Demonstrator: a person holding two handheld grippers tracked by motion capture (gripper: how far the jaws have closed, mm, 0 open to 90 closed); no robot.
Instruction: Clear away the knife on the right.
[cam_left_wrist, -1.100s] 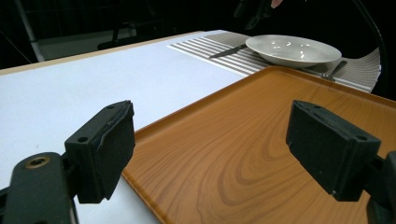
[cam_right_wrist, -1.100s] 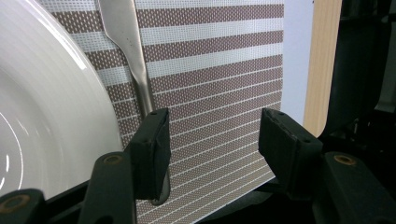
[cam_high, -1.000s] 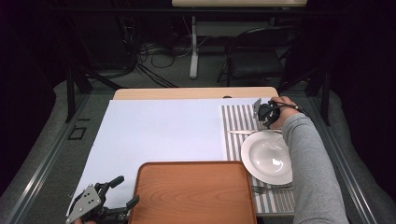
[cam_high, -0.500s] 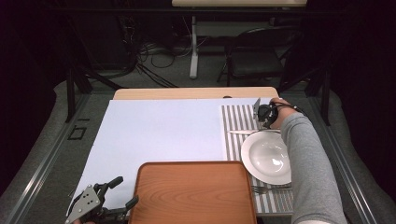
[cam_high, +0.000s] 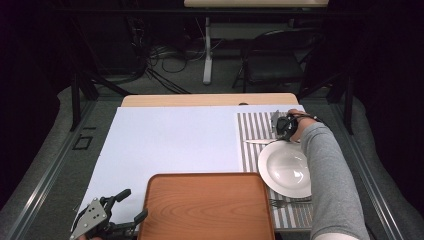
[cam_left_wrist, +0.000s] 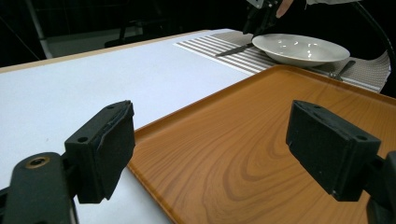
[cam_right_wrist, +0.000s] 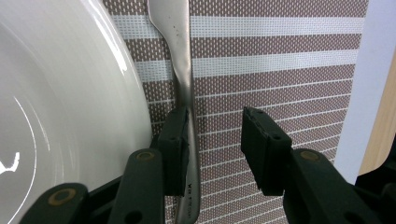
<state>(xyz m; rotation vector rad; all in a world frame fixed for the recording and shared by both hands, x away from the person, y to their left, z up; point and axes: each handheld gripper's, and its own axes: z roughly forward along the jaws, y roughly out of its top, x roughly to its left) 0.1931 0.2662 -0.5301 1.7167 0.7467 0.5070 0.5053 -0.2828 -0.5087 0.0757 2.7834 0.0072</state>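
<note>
My right claw (cam_right_wrist: 212, 140) stands over the knife (cam_right_wrist: 183, 74), which lies flat on the striped placemat (cam_right_wrist: 280, 70), just beside the rim of the white plate (cam_right_wrist: 60, 102). The jaws have just been closing: one pad sits against the handle, the other is apart from it, so the knife is not yet clamped. The step in hand is the pickup. The next move calls for full closure on the handle, then a lift clear of the plate. My left claw (cam_left_wrist: 210, 154), jaws apart, waits over the wooden tray (cam_left_wrist: 261, 140), near the plate.
</note>
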